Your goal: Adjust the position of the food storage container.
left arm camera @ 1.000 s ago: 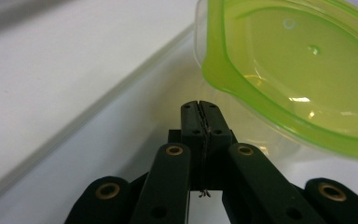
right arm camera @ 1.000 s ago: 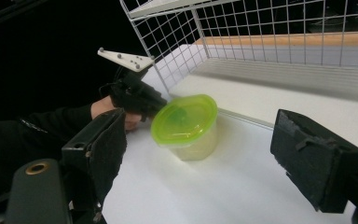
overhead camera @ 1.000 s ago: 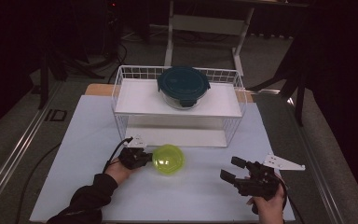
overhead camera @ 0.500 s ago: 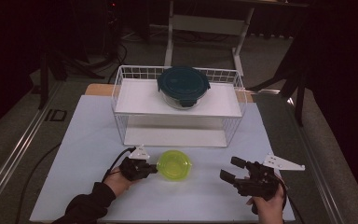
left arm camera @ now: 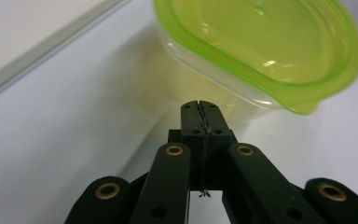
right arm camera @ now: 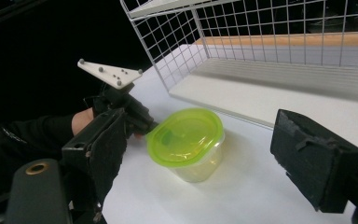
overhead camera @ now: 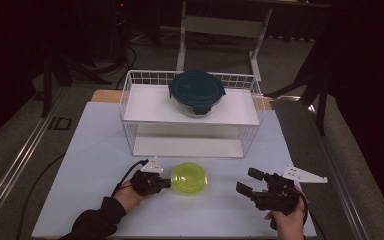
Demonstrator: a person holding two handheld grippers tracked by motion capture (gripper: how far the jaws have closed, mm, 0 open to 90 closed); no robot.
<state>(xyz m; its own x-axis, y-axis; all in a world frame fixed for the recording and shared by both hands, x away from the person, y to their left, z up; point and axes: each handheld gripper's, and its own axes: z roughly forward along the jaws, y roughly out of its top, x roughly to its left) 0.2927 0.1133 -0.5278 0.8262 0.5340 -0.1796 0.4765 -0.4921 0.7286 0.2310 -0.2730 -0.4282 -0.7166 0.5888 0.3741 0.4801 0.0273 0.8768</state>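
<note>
A clear plastic container with a lime-green lid [overhead camera: 189,178] stands upright on the white tabletop [overhead camera: 95,150], in front of the wire rack. My left gripper [overhead camera: 169,184] lies at its left side, shut with nothing between its jaws. In the left gripper view the closed tips [left arm camera: 200,105] sit just under the lid's rim [left arm camera: 261,42], right by the clear wall; I cannot tell whether they touch it. My right gripper [overhead camera: 247,181] hovers to the container's right, a good gap away, open and empty. Its view looks between its fingers [right arm camera: 98,149] at the container [right arm camera: 186,135] and the left gripper [right arm camera: 142,122].
A white wire rack [overhead camera: 130,100] stands at the back middle of the table, with a round glass container with a dark teal lid [overhead camera: 197,91] on its upper shelf. Its lower shelf [overhead camera: 187,146] is bare. Dark floor and a desk frame lie beyond the table.
The left gripper and the green-lidded container have shifted a little right and toward the near edge. The right gripper has held still.
</note>
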